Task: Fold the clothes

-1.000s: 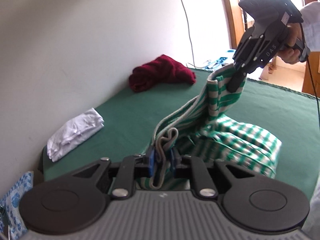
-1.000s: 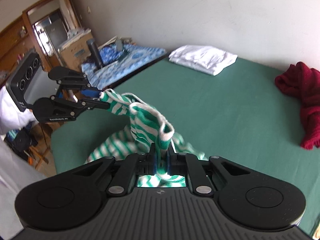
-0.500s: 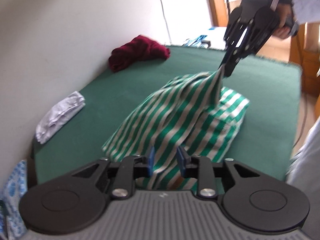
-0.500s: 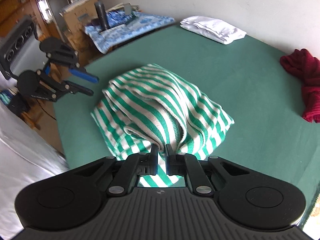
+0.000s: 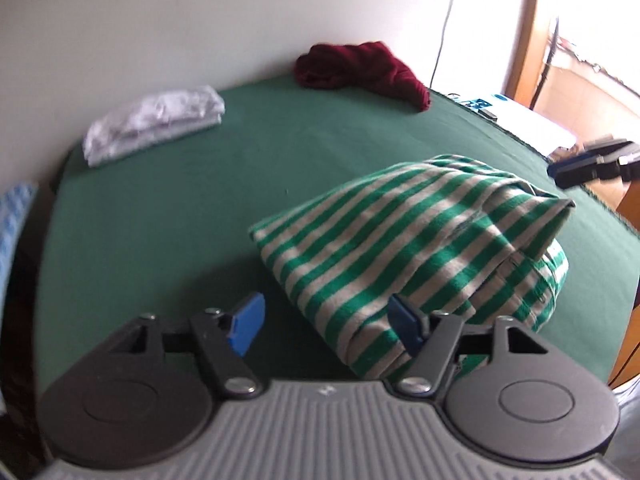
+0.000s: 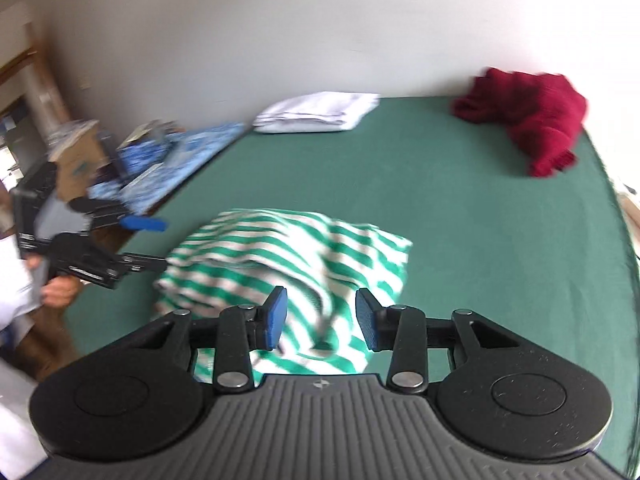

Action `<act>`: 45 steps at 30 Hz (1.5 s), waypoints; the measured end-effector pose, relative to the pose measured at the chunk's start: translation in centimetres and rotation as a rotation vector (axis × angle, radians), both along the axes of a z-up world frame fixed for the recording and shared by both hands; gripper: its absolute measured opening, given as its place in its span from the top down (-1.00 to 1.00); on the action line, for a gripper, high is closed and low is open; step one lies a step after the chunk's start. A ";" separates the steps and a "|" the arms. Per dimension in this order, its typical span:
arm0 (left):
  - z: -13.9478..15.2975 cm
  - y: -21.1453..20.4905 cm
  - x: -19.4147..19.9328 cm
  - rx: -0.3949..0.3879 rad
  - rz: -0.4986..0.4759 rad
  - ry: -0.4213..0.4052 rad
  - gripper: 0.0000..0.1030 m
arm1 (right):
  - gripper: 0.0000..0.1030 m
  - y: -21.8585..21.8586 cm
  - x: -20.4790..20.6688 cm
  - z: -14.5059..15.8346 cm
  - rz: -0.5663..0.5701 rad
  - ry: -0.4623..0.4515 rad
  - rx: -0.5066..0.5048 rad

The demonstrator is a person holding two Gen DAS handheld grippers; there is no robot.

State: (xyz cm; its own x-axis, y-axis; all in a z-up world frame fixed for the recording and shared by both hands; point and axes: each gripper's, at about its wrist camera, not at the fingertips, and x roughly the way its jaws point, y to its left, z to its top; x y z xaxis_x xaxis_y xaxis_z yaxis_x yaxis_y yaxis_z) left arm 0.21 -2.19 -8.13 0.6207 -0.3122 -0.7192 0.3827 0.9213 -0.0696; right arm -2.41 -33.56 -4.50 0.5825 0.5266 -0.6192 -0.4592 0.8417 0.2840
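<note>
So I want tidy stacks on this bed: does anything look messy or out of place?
The maroon garment lies crumpled in the far corner of the green bed, unlike the folded white stack.

The striped garment [image 5: 420, 256] lies on the bed [image 5: 160, 220] near its front edge. Behind it, by the wall, the folded cloth [image 5: 154, 124] sits left of the crumpled sweater [image 5: 360, 70].

Striped knit cloth shirt [image 5: 420, 248]; matt green felt-like table cover [image 5: 160, 220].

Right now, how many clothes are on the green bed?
3: folded white cloth near the wall, crumpled dark red garment at the far corner, green-and-white striped shirt nearest.
</note>
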 end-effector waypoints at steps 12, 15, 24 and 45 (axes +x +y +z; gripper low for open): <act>-0.4 -2.0 0.3 -0.017 0.024 0.016 0.72 | 0.88 0.9 1.5 -3.4 -0.178 0.085 0.040; 1.6 -2.0 -1.1 -0.033 0.022 -0.016 0.88 | 0.88 0.1 1.4 -2.4 -0.159 0.074 0.074; 4.2 -3.0 -5.8 -0.074 -0.029 0.002 0.88 | 0.89 -2.7 -0.6 0.2 -0.064 0.125 0.168; 0.8 -8.3 -6.9 0.418 -0.216 -0.162 0.26 | 0.45 4.6 -1.9 -2.4 0.178 -0.215 -0.342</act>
State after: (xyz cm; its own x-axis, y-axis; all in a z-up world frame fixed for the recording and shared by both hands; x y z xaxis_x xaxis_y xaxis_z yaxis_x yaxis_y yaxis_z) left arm -6.68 -10.45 -7.36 0.6878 -0.1518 -0.7098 0.5434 0.7560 0.3649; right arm -4.33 -28.92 -6.88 0.6358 0.4162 -0.6500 -0.6240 0.7728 -0.1156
